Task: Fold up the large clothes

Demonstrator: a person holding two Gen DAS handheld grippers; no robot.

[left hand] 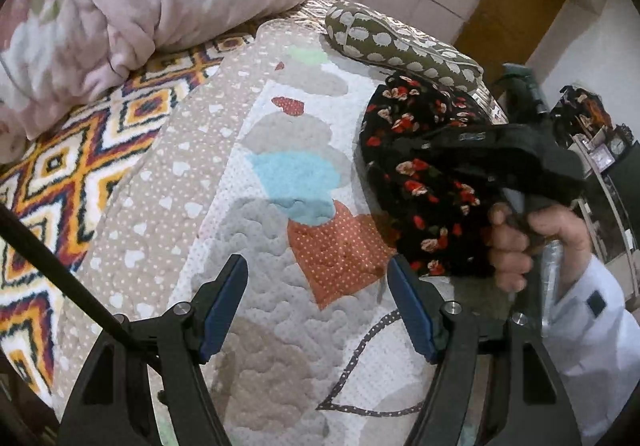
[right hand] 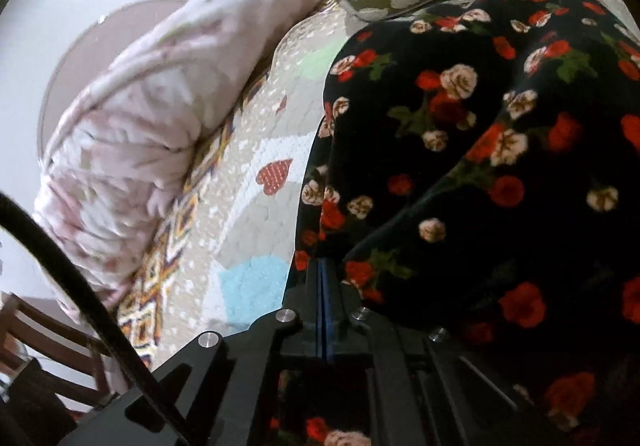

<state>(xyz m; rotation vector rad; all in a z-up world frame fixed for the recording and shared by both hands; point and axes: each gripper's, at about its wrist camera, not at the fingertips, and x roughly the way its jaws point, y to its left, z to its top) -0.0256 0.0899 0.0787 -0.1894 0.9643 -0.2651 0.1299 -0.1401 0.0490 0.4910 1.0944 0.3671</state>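
Note:
A black garment with red and cream roses (left hand: 420,181) hangs bunched at the right of the left wrist view, above the quilted bedspread (left hand: 280,246). It fills the right half of the right wrist view (right hand: 480,165). My right gripper (right hand: 323,274) is shut on the garment's edge; in the left wrist view its black body (left hand: 520,149) and the hand holding it show behind the cloth. My left gripper (left hand: 316,278) is open and empty, low over the bedspread, left of the garment.
A pink floral duvet (left hand: 120,5) is heaped at the back left of the bed. An olive cushion with white dots (left hand: 400,41) lies behind the garment. A patterned orange rug-like cover (left hand: 60,173) lies left. A wooden chair (right hand: 52,346) stands beside the bed.

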